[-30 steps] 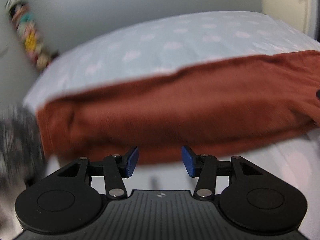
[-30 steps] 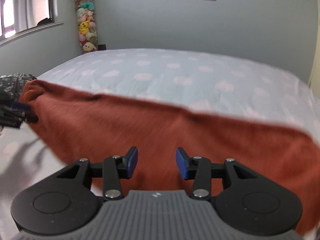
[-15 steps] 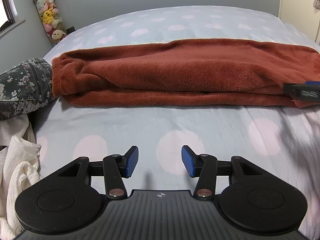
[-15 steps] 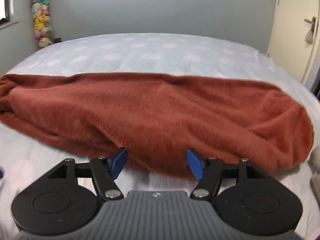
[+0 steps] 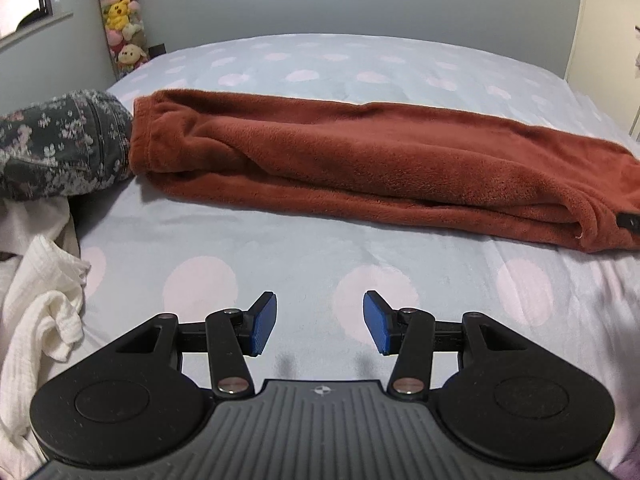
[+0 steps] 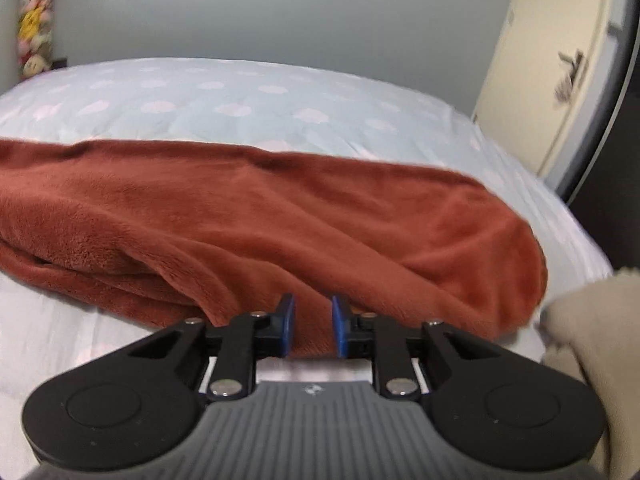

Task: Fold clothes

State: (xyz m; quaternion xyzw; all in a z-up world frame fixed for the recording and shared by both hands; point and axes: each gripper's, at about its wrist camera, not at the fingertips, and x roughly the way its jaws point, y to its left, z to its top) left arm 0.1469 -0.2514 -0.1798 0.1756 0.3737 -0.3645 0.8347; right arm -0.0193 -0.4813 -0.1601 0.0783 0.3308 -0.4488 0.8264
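A rust-brown fleece garment point(image 5: 360, 160) lies folded into a long strip across the polka-dot bed point(image 5: 280, 248). It also shows in the right wrist view point(image 6: 248, 216). My left gripper point(image 5: 319, 322) is open and empty, hovering over bare sheet in front of the strip. My right gripper point(image 6: 312, 326) has closed on the near edge of the fleece at its right end, with fabric pinched between the blue pads point(image 6: 286, 320). Its tip shows at the far right of the left wrist view point(image 5: 630, 222).
A floral dark garment point(image 5: 60, 144) lies at the strip's left end. White cloth point(image 5: 36, 320) is bunched at the left bed edge. A beige cloth point(image 6: 592, 344) lies right of the fleece. A door point(image 6: 560, 60) stands at right; plush toys point(image 5: 120, 20) hang at left.
My right gripper moved in to the fleece's near right edge and closed on it. My left gripper pulled back slightly from the strip and stayed open.
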